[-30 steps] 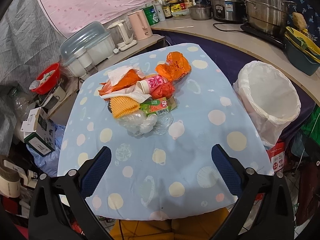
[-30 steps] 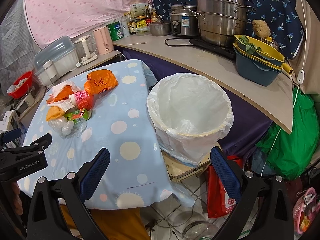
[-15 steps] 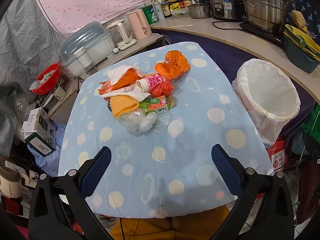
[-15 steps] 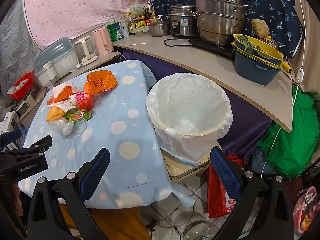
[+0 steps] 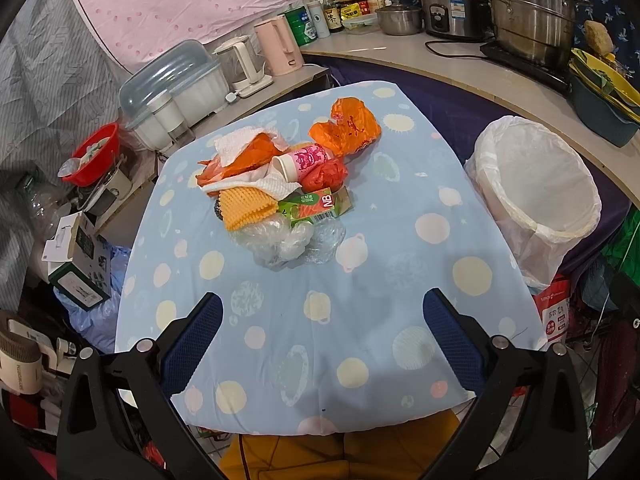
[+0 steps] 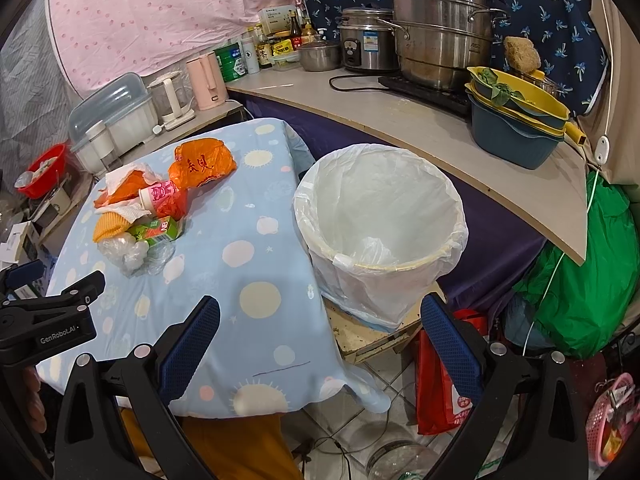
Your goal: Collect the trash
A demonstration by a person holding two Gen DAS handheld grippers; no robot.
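A pile of trash lies mid-table on the blue spotted cloth (image 5: 320, 320): an orange bag (image 5: 346, 128), a pink cup (image 5: 306, 160), a green carton (image 5: 312, 205), a yellow waffle piece (image 5: 244, 208), white tissue (image 5: 236, 146) and clear plastic (image 5: 288, 240). The pile also shows in the right wrist view (image 6: 152, 208). A white-lined bin (image 6: 380, 220) stands right of the table (image 5: 536, 184). My left gripper (image 5: 326, 328) is open and empty, near the table's front edge. My right gripper (image 6: 320, 332) is open and empty, short of the bin.
A curved counter (image 6: 400, 120) with steel pots (image 6: 440, 40) and basins (image 6: 516, 120) runs behind the bin. Kettles (image 5: 280, 50) and a dish box (image 5: 176, 88) sit behind the table. A green bag (image 6: 584, 280) and red bag (image 6: 440, 392) are on the floor at right.
The left wrist view has shifted slightly, so the table and trash pile sit a little further off. The right gripper has hardly moved. Both stay open.
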